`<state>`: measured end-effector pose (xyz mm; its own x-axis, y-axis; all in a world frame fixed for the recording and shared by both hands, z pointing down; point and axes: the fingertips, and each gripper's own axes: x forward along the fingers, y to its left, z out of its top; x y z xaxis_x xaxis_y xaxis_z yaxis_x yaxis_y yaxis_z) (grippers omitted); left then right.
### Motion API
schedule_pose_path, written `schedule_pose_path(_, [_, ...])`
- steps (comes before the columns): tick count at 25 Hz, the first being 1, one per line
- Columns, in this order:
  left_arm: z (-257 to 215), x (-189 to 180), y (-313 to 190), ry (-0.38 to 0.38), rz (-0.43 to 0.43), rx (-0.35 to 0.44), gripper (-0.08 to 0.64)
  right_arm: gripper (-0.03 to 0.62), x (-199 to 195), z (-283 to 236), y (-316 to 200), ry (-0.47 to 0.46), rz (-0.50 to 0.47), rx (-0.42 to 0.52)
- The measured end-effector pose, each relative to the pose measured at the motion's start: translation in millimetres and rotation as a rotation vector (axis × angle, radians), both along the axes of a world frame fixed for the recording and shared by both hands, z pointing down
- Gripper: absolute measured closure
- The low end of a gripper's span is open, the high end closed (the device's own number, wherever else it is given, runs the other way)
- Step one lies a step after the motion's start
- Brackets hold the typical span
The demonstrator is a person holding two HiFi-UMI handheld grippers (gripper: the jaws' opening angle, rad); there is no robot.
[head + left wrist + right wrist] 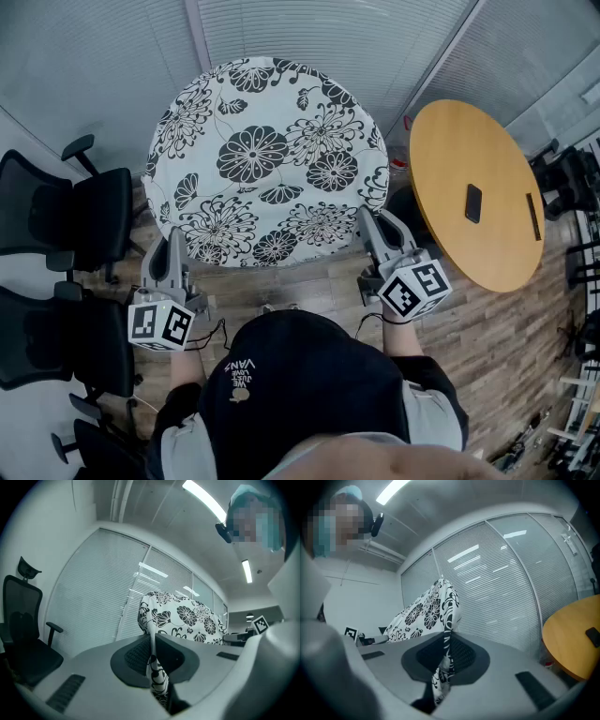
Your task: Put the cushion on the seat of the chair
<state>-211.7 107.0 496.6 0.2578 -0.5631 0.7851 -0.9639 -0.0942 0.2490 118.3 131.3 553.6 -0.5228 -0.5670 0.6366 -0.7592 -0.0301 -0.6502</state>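
A round white cushion (267, 159) with black flower print hangs spread out in front of me, held up by its near edge. My left gripper (174, 255) is shut on the cushion's lower left rim; in the left gripper view the printed fabric (157, 672) is pinched between the jaws. My right gripper (372, 234) is shut on the lower right rim, and the right gripper view shows the fabric (444, 660) clamped between its pads. Black office chairs (89, 220) stand at the left. The cushion hides what lies beneath it.
A round wooden table (478, 192) with a dark phone (473, 202) stands at the right. More black chairs (66, 342) line the left wall. Glass walls with blinds (309, 28) close the far side. The floor (309, 281) is wood planks.
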Motion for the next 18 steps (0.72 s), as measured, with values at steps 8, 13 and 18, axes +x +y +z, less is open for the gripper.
schedule_pose_path(8, [1.7,-1.5,0.5,0.016,-0.005,-0.012,0.531,0.561,-0.1,5.5,3.7,0.010,0.002,-0.018])
schedule_pose_path(13, [1.3,-1.6,0.1,0.025,-0.007,-0.008,0.531,0.560,-0.4,4.0,4.1,0.019,0.004,-0.024])
schedule_pose_path(18, [0.3,-1.0,-0.2,0.026,-0.006,-0.014,0.531,0.560,-1.4,1.1,4.3,0.006,0.014,-0.023])
